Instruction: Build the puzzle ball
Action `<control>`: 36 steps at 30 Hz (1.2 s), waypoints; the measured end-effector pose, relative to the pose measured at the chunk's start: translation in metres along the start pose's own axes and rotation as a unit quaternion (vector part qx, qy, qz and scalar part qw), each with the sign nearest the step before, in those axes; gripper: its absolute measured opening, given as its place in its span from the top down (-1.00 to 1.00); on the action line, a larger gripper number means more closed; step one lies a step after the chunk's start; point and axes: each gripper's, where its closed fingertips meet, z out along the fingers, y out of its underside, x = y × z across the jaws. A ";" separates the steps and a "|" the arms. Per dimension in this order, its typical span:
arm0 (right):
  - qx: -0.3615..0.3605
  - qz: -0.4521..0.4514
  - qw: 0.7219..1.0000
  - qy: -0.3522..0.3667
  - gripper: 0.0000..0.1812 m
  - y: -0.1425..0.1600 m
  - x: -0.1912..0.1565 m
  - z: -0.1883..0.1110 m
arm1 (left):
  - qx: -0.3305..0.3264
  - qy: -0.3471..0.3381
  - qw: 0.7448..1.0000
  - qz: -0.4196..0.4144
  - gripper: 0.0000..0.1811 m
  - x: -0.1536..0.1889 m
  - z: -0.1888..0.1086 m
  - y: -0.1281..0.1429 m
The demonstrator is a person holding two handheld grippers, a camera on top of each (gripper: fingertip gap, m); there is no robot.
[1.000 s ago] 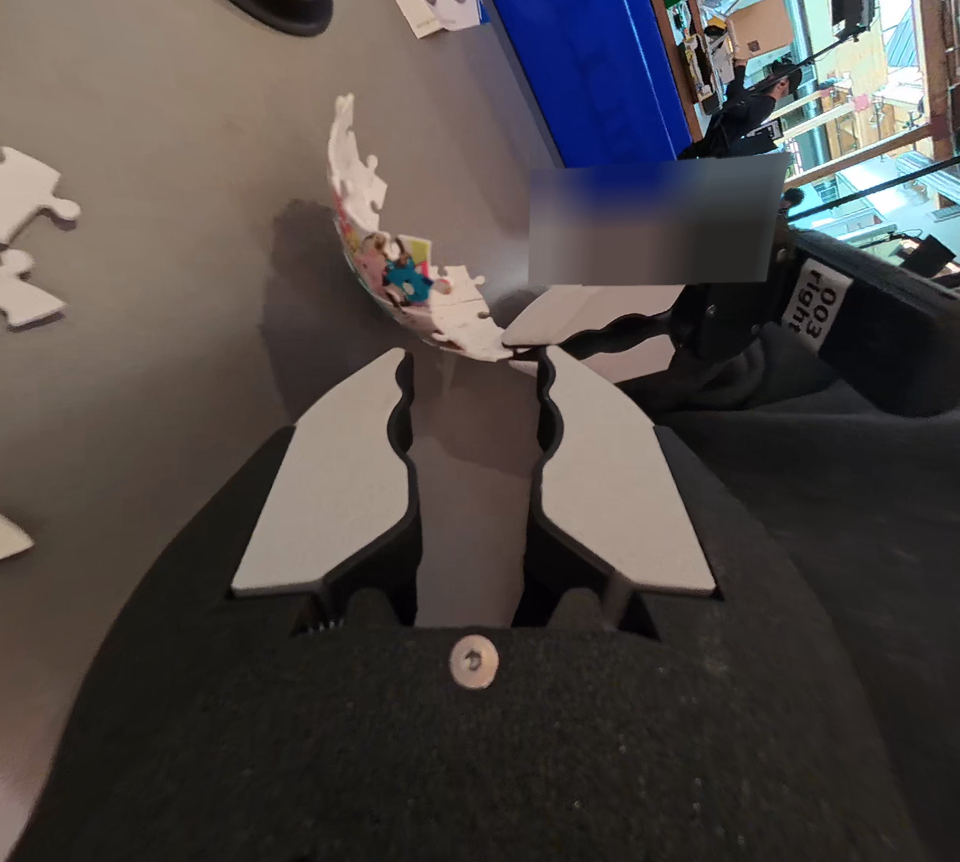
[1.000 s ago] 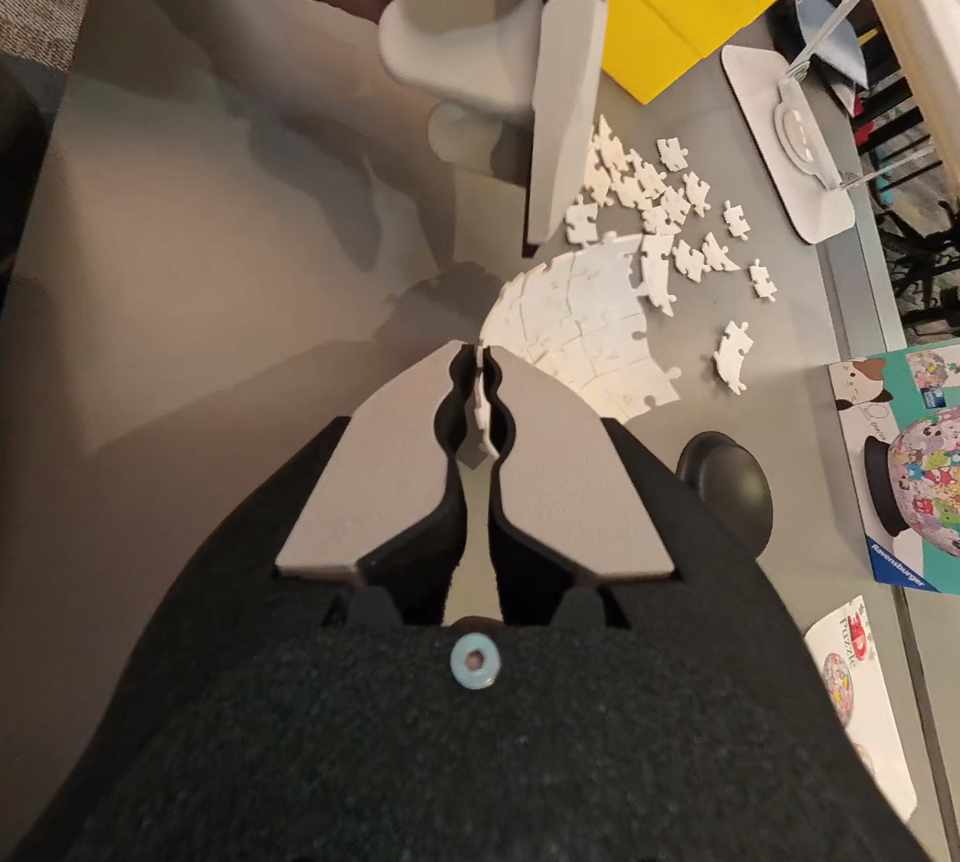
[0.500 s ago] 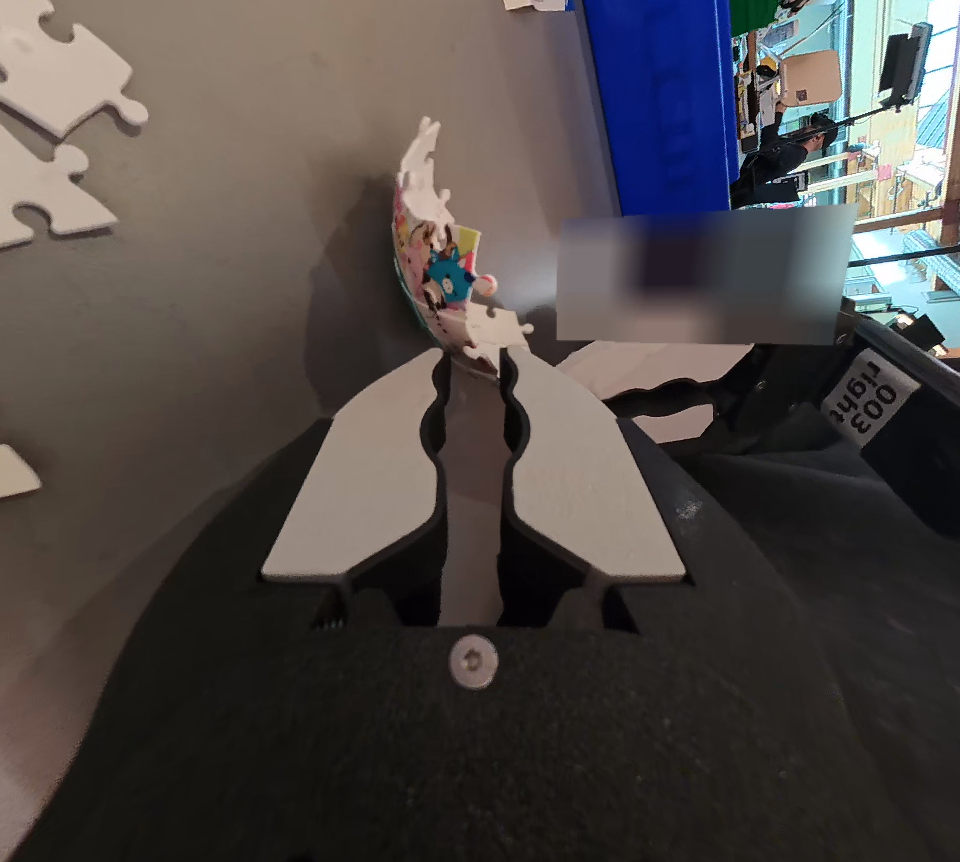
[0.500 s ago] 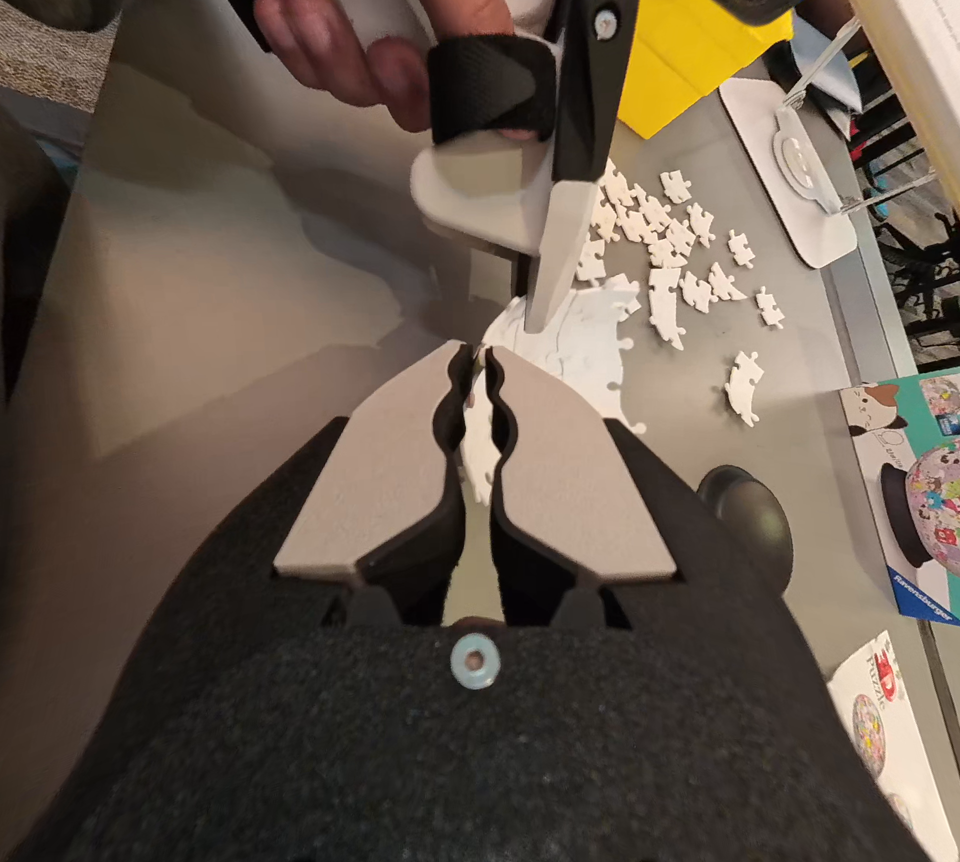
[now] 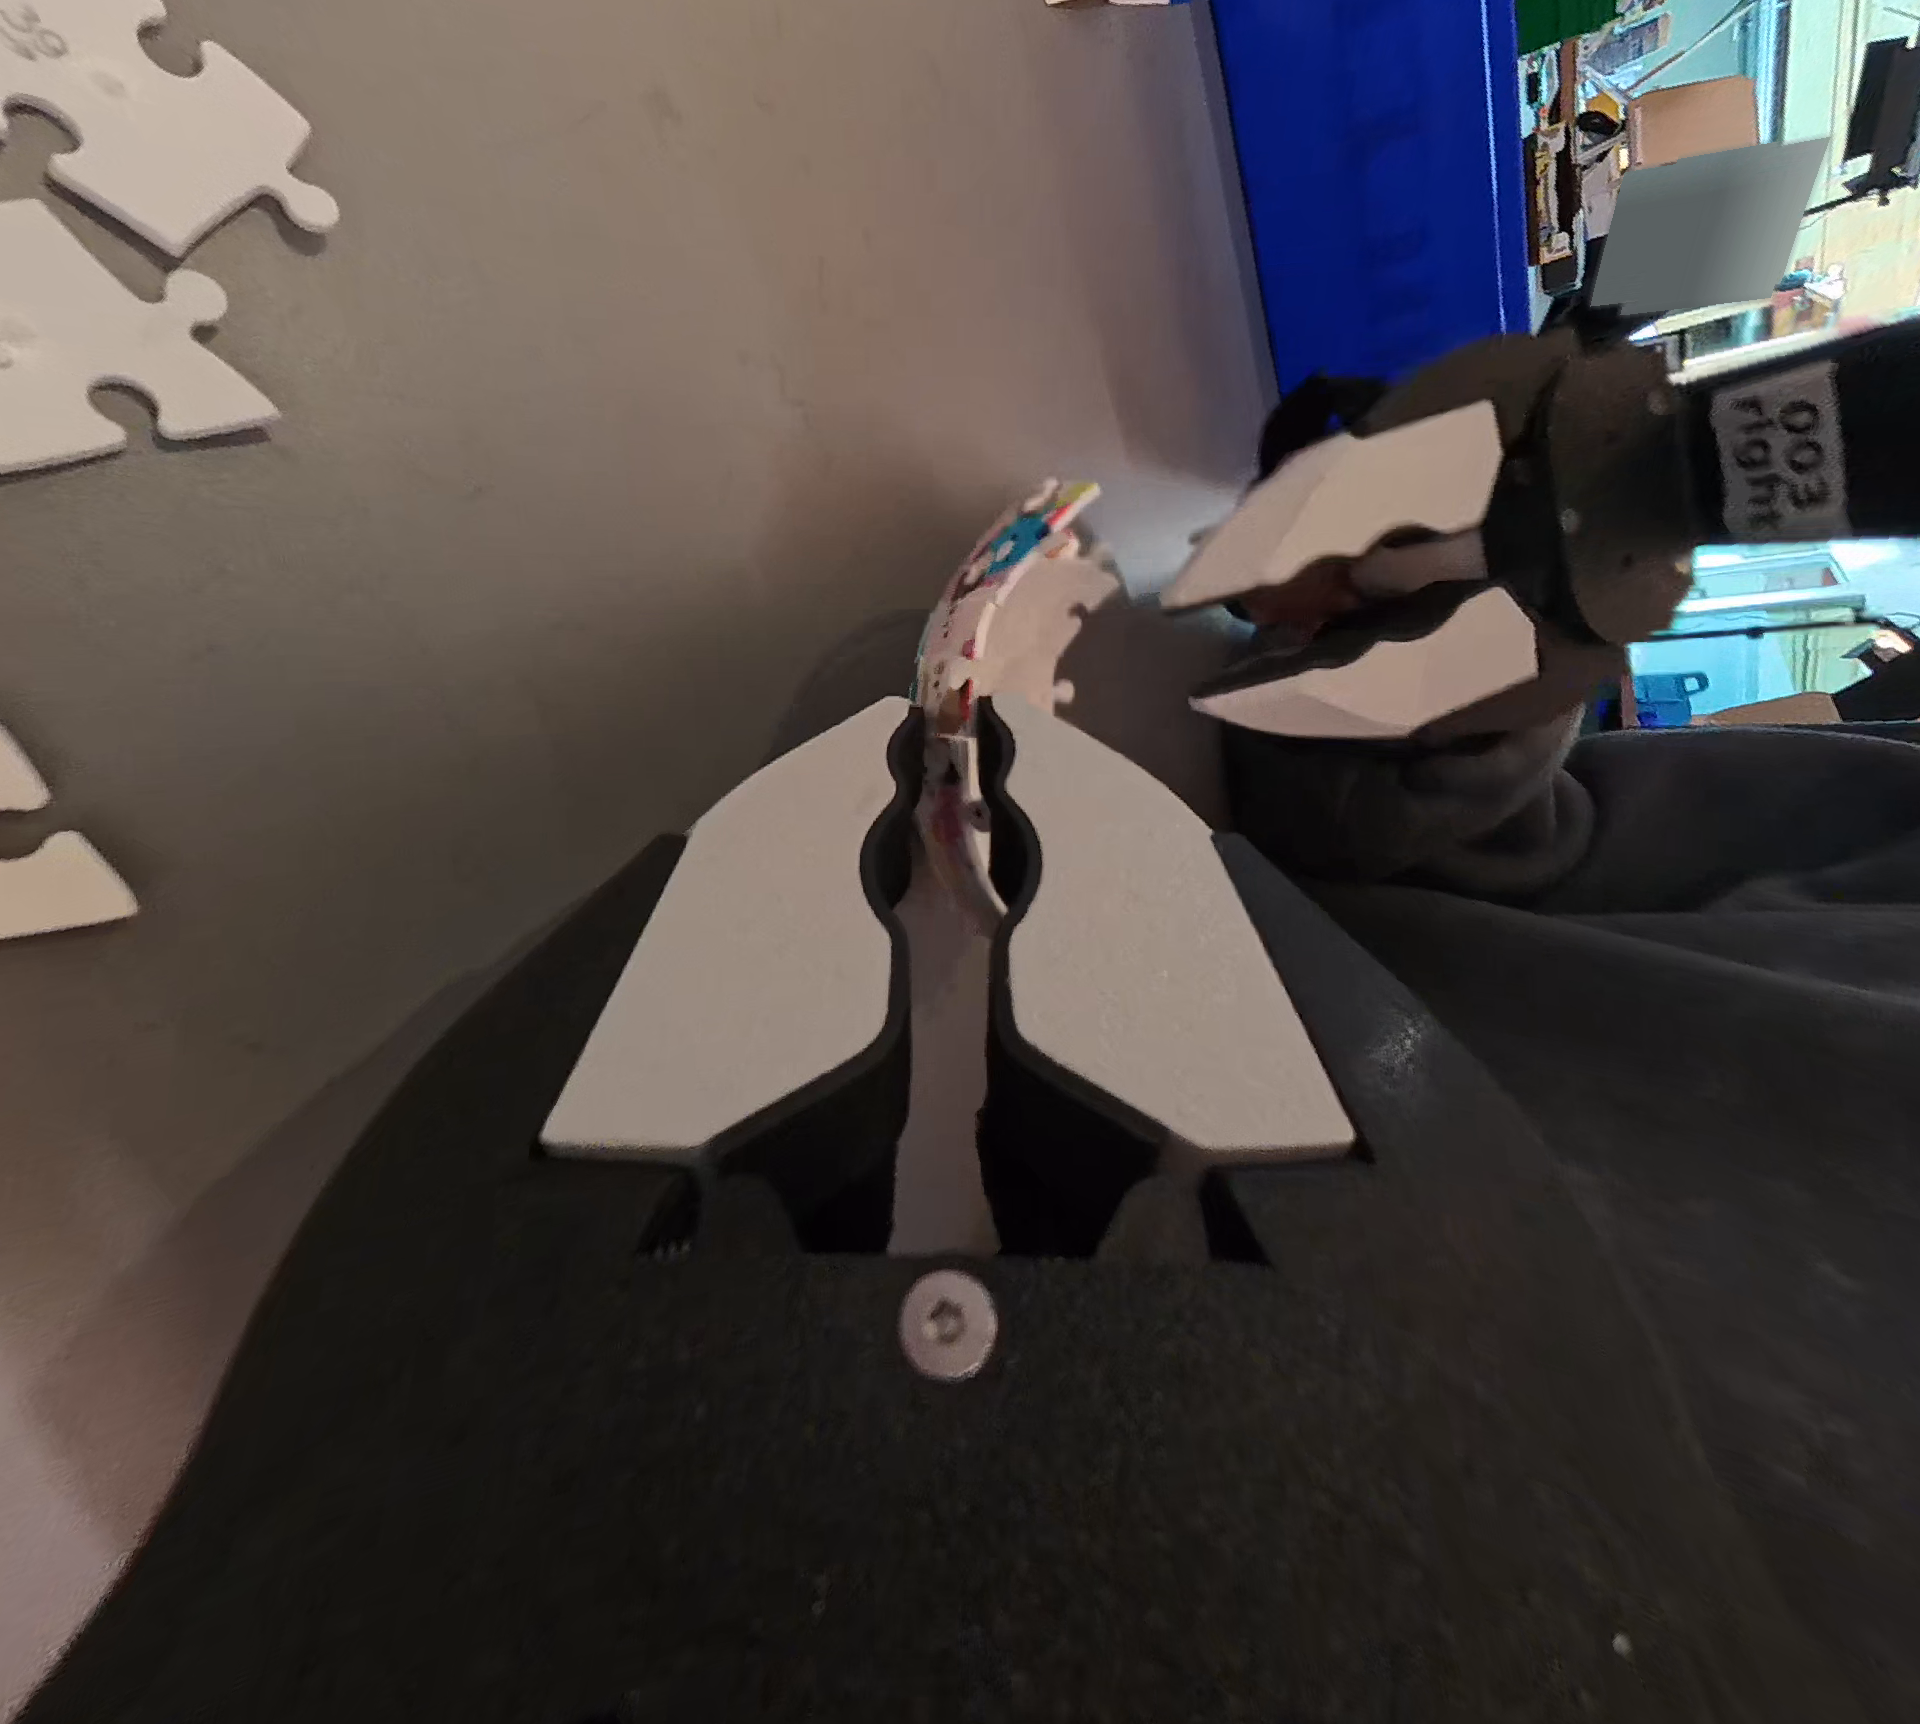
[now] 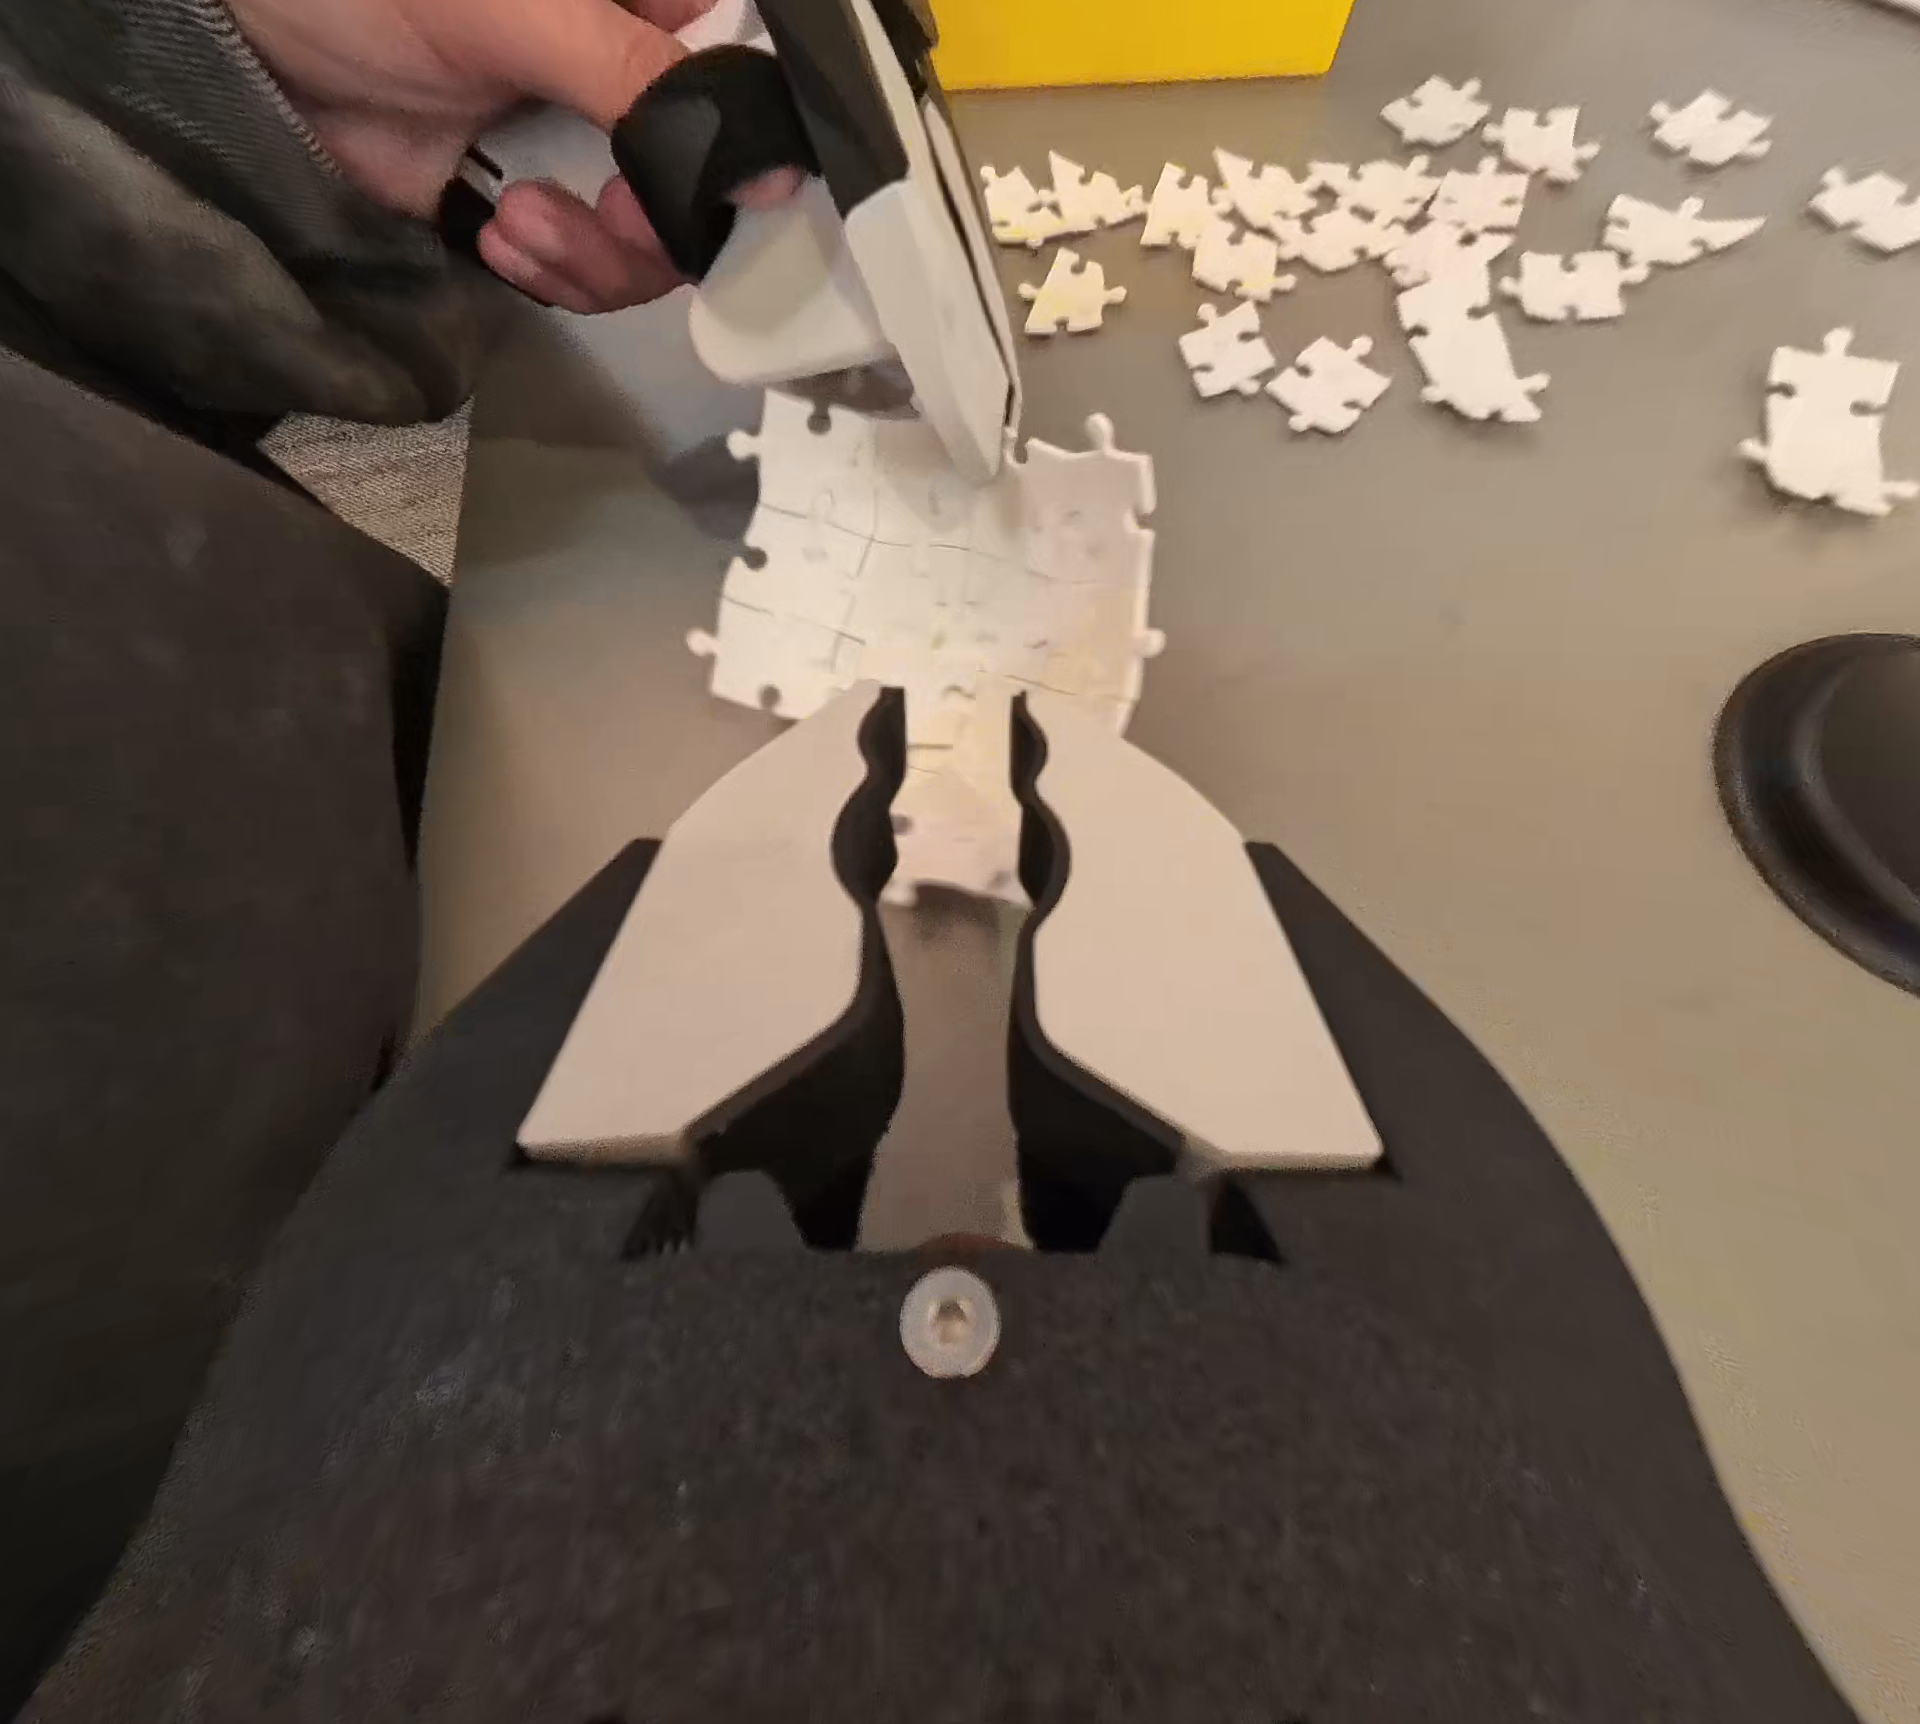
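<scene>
While the left gripper pinches the curved white assembled puzzle-ball section by one edge above the grey table, the right gripper, fingers narrowly parted, sits at its opposite edge, gripping nothing visibly.

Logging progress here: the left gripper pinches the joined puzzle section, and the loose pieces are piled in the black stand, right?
Not quite. The loose pieces lie scattered on the table, not in the black stand; the right wrist view shows it. The left gripper does pinch the joined puzzle section.
</scene>
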 end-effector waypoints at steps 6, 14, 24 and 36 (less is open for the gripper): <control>-0.040 -0.044 0.995 0.086 0.89 -0.004 -0.006 0.014 | 0.013 -0.020 1.000 0.004 0.92 -0.002 -0.001 -0.003; -0.112 -0.061 0.989 0.080 0.86 0.024 -0.008 0.033 | 0.013 -0.032 0.999 0.016 0.93 -0.002 0.001 -0.004; -0.140 -0.064 0.984 0.085 0.88 0.034 -0.003 0.032 | 0.014 -0.042 0.998 0.035 0.93 0.000 0.000 -0.006; -0.147 -0.094 0.979 0.106 0.95 0.033 0.000 0.032 | 0.024 -0.059 0.997 0.038 0.94 -0.005 0.000 -0.009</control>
